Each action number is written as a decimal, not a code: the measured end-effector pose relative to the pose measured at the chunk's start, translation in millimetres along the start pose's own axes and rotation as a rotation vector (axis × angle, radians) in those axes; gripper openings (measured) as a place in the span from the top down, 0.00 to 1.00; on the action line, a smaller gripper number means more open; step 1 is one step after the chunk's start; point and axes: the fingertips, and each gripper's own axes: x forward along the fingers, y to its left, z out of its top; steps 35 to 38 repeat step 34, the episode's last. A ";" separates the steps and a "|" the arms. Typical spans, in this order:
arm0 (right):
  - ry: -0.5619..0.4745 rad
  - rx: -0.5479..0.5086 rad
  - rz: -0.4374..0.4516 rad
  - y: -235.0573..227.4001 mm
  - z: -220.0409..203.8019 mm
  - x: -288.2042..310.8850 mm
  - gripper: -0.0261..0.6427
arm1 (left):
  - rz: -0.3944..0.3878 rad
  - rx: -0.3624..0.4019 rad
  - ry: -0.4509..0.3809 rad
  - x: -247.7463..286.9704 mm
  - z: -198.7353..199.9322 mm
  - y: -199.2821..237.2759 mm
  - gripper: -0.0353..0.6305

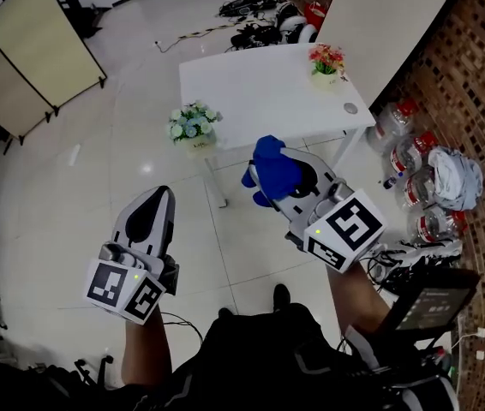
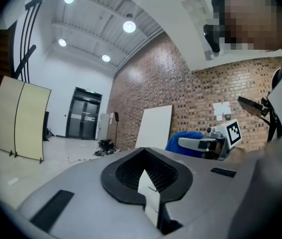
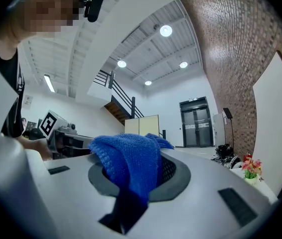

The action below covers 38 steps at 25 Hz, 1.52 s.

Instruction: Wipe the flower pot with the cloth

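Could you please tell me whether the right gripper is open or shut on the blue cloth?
Shut: the right gripper pinches the blue cloth between its jaws, the cloth bunching out above them.

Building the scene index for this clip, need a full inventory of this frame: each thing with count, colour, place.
table: 1, white, on the floor ahead
flower pot with pale flowers: 1, white and pale blue blooms, table's near-left corner
flower pot with red flowers: 1, red-orange blooms, table's far-right side
round object: 1, grey, table's right edge; too small to identify
cloth: 1, blue, clamped in the right gripper
folding screen: 1, beige, far left
board: 1, white, against the brick wall
clear containers: several, red-topped, at the wall's foot
cables and gear: a heap, dark, floor beyond the table
left gripper: 1, grey, jaws together
right gripper: 1, grey, shut on the cloth
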 end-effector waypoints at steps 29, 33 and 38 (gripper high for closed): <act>-0.006 -0.040 -0.130 108.0 27.7 -28.2 0.85 | 0.050 0.022 -0.102 -123.3 31.6 13.6 0.94; -0.005 -0.045 -0.122 112.8 31.2 -30.9 0.85 | 0.028 0.021 -0.079 -126.1 30.0 3.9 0.94; -0.005 -0.047 -0.119 114.1 32.3 -31.2 0.85 | 0.022 0.022 -0.075 -127.0 30.0 1.6 0.94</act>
